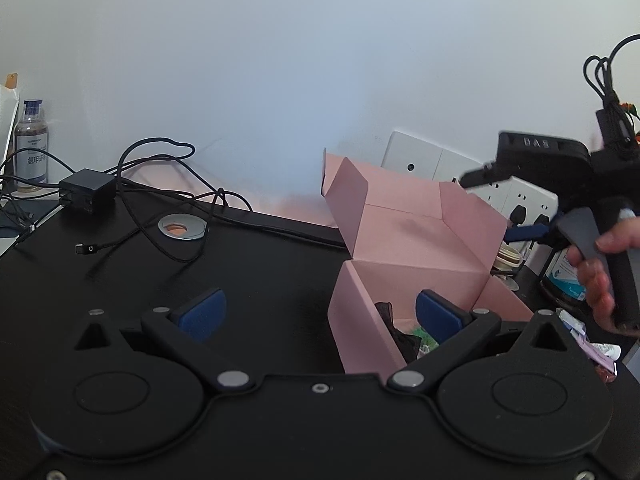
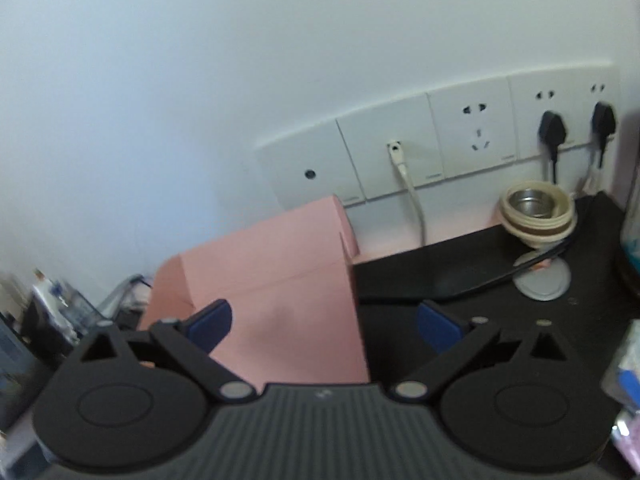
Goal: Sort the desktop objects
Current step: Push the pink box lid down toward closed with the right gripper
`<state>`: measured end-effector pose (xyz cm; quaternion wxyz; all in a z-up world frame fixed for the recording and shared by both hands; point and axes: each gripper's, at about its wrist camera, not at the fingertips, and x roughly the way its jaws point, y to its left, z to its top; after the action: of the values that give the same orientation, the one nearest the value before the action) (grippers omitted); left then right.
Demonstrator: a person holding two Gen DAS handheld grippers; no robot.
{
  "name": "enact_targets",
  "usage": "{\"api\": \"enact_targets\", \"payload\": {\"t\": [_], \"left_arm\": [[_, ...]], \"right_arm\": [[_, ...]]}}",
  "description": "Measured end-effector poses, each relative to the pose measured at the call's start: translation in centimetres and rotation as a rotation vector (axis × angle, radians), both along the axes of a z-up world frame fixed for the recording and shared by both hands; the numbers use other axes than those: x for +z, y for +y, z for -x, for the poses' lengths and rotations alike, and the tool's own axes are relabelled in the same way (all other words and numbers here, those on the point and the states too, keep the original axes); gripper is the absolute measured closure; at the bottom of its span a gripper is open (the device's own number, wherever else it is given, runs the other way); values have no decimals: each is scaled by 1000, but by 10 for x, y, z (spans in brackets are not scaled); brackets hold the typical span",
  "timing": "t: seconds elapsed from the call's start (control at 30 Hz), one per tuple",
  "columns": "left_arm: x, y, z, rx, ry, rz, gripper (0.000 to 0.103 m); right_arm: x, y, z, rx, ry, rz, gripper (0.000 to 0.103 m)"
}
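Here the right tongs (image 2: 324, 322) gape above the pink box (image 2: 272, 296).

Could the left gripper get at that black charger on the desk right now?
Probably yes. The left gripper is open and empty, and the charger sits on the desk with bare desk before it. Only its loose cables lie around it.

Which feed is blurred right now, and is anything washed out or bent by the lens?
Left wrist view: mostly sharp; only the right gripper and the hand holding it are smeared; the pink box is crisp, and the black desk edge bows. Right wrist view: soft throughout, worst at the left edge clutter; the socket panel curves; the wall shows an even pale wash and no hard glare.
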<state>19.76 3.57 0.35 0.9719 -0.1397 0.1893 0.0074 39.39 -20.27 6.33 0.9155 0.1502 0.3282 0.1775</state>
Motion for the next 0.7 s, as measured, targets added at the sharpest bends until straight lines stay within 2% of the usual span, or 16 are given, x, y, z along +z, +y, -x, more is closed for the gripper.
{"api": "enact_targets", "payload": {"t": [0.13,0.33,0.47,0.7], "left_arm": [[-1,-5,-1,-22,8,-16,0],[-3,-17,-4,-64,14,-68,0],[-6,-14,-8,-87,37,-32,0],[-7,-8,-10,-77,53,2,0]], "right_arm": [[-8,-6,-23,37,42,-120,4],[-23,-10,-47,78,89,-174,4],[-32,-16,-54,105,110,-223,4],[-37,-14,-59,171,127,-247,4]]}}
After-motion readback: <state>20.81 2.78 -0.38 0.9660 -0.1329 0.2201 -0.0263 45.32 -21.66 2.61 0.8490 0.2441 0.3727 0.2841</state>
